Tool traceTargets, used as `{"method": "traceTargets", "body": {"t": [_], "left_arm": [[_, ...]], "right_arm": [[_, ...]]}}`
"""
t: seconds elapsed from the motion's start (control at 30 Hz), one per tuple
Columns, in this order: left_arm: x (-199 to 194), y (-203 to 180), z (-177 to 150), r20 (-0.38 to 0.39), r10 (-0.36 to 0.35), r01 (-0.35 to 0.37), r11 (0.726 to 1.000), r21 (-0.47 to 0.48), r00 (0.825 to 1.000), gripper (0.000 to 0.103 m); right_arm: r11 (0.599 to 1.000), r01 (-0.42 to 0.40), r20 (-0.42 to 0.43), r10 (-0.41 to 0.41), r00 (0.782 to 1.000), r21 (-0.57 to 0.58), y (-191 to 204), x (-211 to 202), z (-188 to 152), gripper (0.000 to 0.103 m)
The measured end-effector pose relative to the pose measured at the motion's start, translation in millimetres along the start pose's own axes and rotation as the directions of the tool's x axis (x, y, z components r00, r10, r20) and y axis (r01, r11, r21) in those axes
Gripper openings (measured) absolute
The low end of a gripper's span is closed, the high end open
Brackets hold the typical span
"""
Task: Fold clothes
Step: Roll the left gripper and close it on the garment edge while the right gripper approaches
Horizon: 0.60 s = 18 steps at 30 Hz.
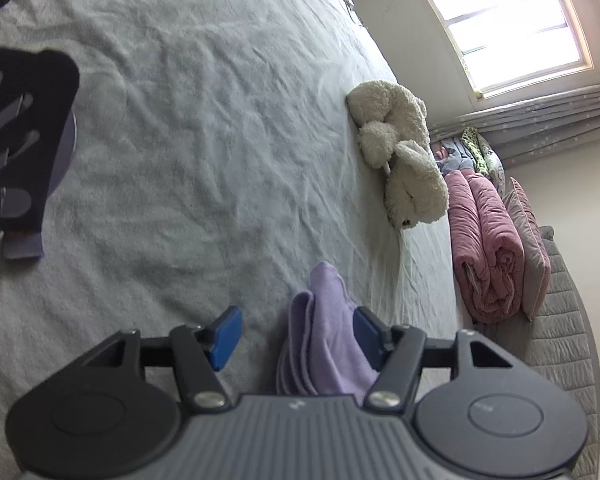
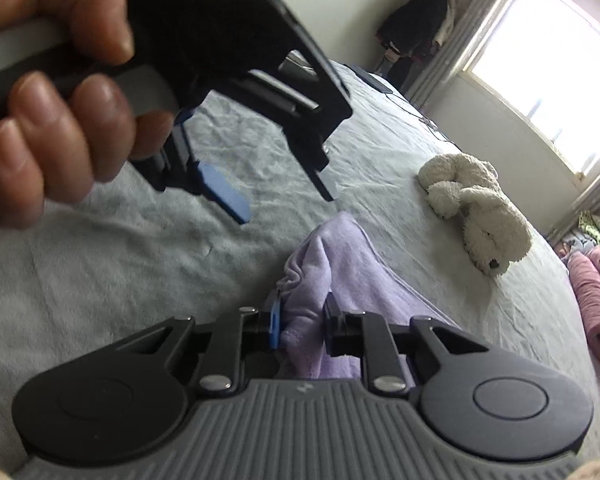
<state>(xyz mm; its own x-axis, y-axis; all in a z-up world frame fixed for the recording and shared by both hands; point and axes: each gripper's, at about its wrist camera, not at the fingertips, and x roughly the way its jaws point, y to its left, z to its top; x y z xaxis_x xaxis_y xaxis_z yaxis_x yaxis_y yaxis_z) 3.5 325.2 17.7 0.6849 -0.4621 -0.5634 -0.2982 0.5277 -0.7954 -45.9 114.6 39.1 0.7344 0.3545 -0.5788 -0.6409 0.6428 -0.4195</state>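
Wrinkled grey bedsheet (image 1: 188,128) under a bright window (image 1: 512,20), lilac garment (image 2: 340,264) bunched near a white plush dog (image 2: 480,208); right gripper (image 2: 300,324) pinching the lilac cloth; left gripper (image 1: 296,336) fingers spread wide, garment loose between them, against one finger

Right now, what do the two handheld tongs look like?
Both tongs match: the left tongs and right tongs have a ribbed grey body, two round black discs, black linkage arms with silver rivets and blue pads on black fingers. A bare hand wraps a grey and black handle; no sleeve shows.
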Motion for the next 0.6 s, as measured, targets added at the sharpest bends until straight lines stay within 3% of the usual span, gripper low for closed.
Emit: {"method": "traceTargets", "body": {"t": [0.23,0.6], "left_arm": [[20.1,-13.9,-14.8,-0.085,-0.071,0.072,0.997,0.007,0.994,0.07],[47.6,-22.7,-17.1,-0.113,-0.05,0.055,0.998,0.037,0.992,0.068]], "right_arm": [[0.993,-0.021,0.036,0.017,0.999,0.117,-15.0,-9.0,6.0,0.021],[0.976,-0.059,0.087,0.041,0.995,0.21,-16.7,-29.8,-0.2,0.021]]}}
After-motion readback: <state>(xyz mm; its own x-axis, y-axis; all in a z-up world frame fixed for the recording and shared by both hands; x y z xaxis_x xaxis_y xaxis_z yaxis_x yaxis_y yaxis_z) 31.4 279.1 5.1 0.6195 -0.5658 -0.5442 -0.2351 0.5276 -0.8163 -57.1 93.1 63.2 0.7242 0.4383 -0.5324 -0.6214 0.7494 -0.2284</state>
